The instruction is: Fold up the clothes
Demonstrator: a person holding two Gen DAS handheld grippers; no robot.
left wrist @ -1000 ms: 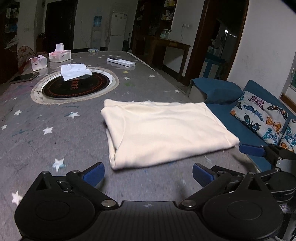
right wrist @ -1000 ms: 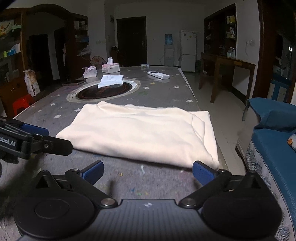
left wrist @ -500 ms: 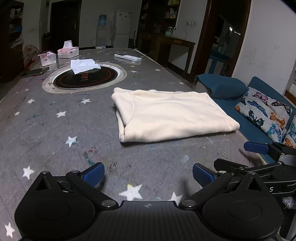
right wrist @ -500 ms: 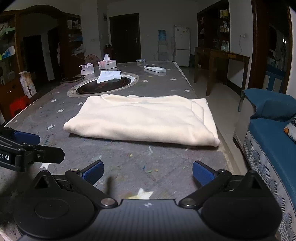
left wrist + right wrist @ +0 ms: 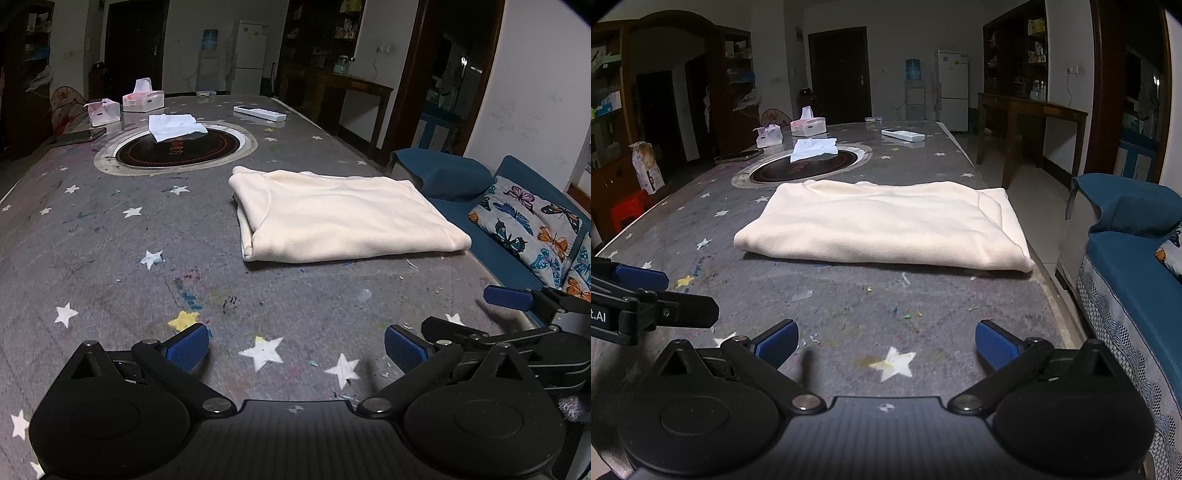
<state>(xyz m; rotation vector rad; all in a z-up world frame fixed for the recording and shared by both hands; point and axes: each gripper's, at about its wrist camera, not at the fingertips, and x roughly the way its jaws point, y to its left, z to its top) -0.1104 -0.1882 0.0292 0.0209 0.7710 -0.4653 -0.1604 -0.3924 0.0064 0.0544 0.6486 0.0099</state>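
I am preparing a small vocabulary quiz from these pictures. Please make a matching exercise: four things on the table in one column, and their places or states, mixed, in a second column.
1. cream garment
2. white tissue
3. remote control
4. left gripper

a. open, holding nothing
b. lying on the dark round plate
c. folded flat near the sofa-side edge
d. at the far end, beyond the round plate

Pairs: 1-c, 2-b, 3-d, 4-a
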